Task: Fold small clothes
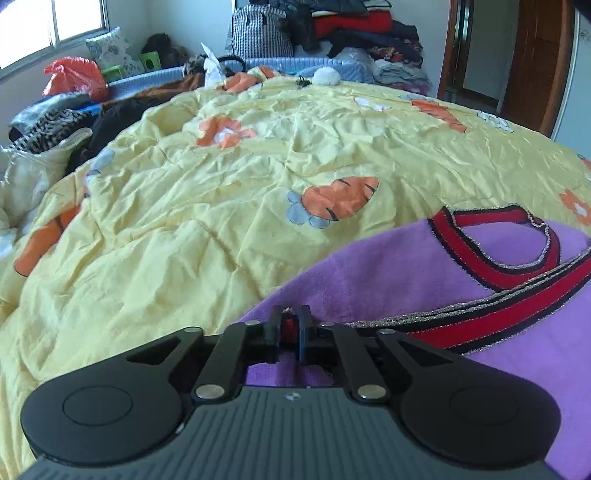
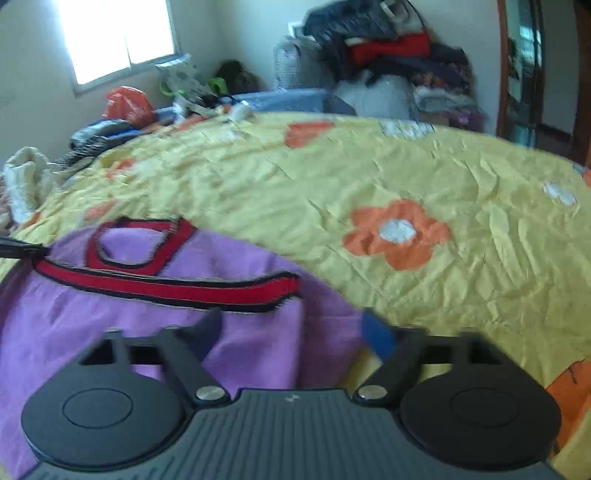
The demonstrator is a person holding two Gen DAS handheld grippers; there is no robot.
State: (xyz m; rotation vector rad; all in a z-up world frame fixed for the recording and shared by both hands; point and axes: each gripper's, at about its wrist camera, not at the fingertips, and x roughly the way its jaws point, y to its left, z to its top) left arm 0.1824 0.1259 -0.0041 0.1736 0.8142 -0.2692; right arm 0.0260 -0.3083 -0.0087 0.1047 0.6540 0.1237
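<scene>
A small purple garment (image 1: 388, 273) with red, black-edged trim (image 1: 517, 291) lies on the yellow bedspread (image 1: 221, 229). My left gripper (image 1: 290, 328) is shut on the garment's near left edge, with red trim pinched between the fingers. In the right wrist view the same purple garment (image 2: 147, 332) lies at the lower left, its red trim (image 2: 166, 284) across it. My right gripper (image 2: 295, 332) is open over the garment's right edge, fingers wide apart, one over purple cloth and the blue-padded one (image 2: 376, 332) over the bedspread. This view is motion-blurred.
The bedspread has orange flower and carrot prints (image 1: 340, 199). Piles of clothes (image 1: 351, 26) and a checked bag (image 1: 258, 33) stand at the far side. A red plastic bag (image 1: 74, 75) and dark clothes (image 1: 48, 122) lie at the far left. A wooden door (image 1: 535, 59) is at the right.
</scene>
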